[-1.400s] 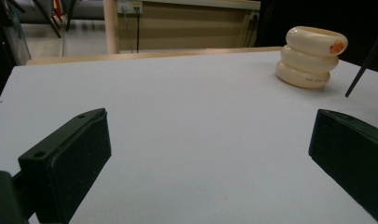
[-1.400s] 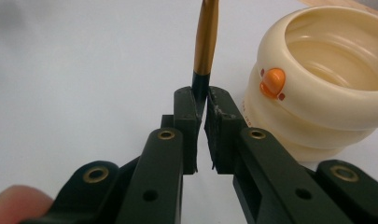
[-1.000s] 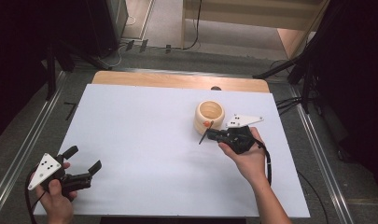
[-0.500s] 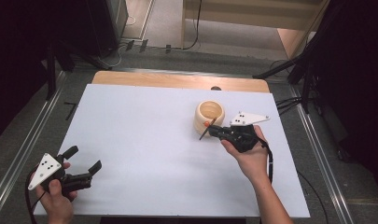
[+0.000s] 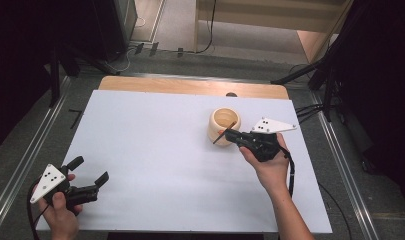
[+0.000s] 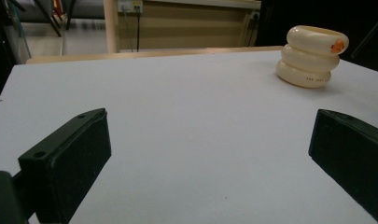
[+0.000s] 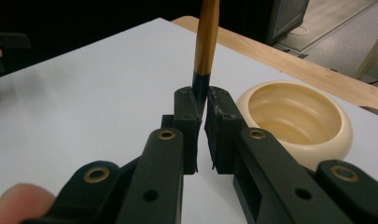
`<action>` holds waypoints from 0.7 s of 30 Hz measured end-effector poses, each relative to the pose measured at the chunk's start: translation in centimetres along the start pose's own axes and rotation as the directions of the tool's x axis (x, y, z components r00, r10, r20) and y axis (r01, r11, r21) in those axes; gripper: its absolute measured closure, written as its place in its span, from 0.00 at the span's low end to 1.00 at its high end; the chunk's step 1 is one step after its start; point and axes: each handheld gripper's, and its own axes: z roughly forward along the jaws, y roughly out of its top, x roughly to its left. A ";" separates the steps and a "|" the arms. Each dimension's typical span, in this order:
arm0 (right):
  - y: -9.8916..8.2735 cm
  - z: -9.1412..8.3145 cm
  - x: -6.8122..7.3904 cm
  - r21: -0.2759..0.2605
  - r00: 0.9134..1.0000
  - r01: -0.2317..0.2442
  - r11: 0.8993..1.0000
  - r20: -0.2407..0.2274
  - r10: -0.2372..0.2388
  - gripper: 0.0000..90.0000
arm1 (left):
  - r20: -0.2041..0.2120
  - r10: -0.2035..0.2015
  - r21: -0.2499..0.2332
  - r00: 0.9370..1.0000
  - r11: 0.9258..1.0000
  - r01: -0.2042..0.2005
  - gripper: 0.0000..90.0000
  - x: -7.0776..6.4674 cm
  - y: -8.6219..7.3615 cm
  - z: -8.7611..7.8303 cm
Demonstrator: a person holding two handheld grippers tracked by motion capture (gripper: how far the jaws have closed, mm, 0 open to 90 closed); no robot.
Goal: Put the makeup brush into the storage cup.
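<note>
Nearest us, the left tongs (image 5: 90, 181) sit released and idle at the near-left corner of the counter (image 5: 155, 145). Farther out, the right tongs (image 7: 201, 103) are clenched on the dark end of an orange-shafted stick (image 7: 206, 32), held just beside the cream ribbed bowl (image 5: 225, 125). We judge the step as carrying. Next: tip the stick over the rim, then release.
</note>
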 end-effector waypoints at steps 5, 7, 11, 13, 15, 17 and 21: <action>0.4 -0.2 -0.1 -0.018 1.000 0.000 1.000 0.003 0.000 0.94 | 0.000 -0.002 0.000 1.000 1.000 0.002 0.00 0.0 0.0 0.0; 0.6 -0.3 -0.2 -0.023 1.000 0.002 1.000 0.006 -0.002 0.94 | 0.000 -0.002 0.000 1.000 1.000 0.002 0.00 0.0 0.0 0.0; 0.9 -0.4 -0.3 -0.027 1.000 0.001 1.000 0.012 0.000 0.94 | 0.000 -0.003 0.001 1.000 1.000 0.003 0.00 0.0 0.0 0.0; 1.1 -0.5 -0.4 -0.032 1.000 0.003 0.999 0.016 -0.002 0.94 | 0.000 -0.004 0.001 1.000 1.000 0.004 0.00 0.0 0.0 0.0; 1.3 -0.6 -0.5 -0.036 1.000 0.000 0.999 0.021 0.001 0.94 | 0.000 -0.003 0.001 1.000 1.000 0.003 0.00 0.0 0.0 0.0; 1.5 -0.6 -0.6 -0.040 1.000 -0.003 0.999 0.023 0.004 0.94 | 0.000 -0.003 0.001 1.000 1.000 0.003 0.00 0.0 0.0 0.0; 1.9 -0.7 -0.7 -0.045 1.000 0.003 0.999 0.030 -0.001 0.94 | -0.001 -0.003 0.003 1.000 1.000 0.003 0.00 0.1 0.0 0.0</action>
